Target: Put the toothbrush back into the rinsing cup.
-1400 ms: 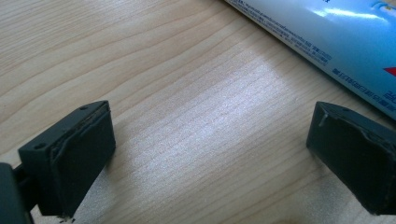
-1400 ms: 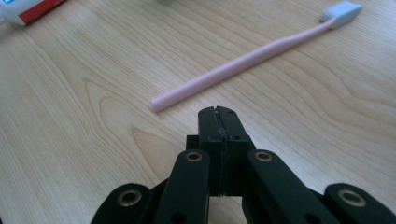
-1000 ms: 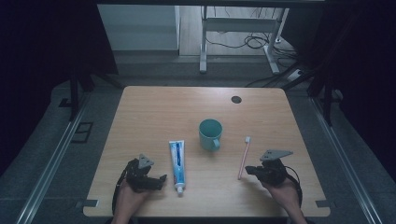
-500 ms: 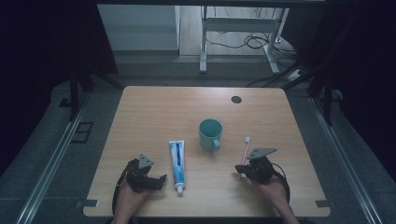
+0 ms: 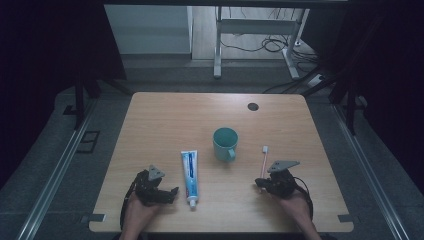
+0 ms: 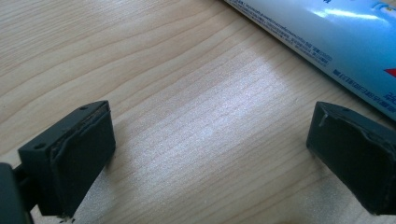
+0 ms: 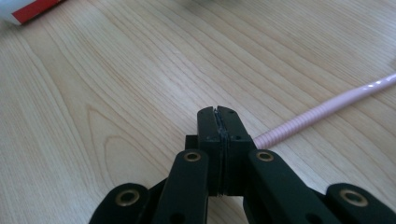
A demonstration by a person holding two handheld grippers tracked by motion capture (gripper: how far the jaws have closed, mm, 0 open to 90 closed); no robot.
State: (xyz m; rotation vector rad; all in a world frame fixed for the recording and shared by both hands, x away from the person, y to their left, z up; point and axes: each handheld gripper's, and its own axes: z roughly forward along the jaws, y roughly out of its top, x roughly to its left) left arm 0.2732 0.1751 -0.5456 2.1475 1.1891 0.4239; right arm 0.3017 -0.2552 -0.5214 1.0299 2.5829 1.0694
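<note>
Moved: right gripper (image 5: pixel 263 184) has slid in from the table's right edge toward the toothbrush (image 5: pixel 262 162); left gripper (image 5: pixel 170 192) has kept still.
Right jaws: clenched flat together, with nothing seen between the pads; the pink handle (image 7: pixel 327 109) passes just behind their tips.
Left jaws: spread wide over bare wood, resting beside the toothpaste (image 5: pixel 189 172).
Toothbrush: flat on the table (image 5: pixel 165 120), head pointing away, right of the cup (image 5: pixel 224 143).
Why: probably poised to open over the handle end.
Obstacles: none near; the cup stands apart.
</note>
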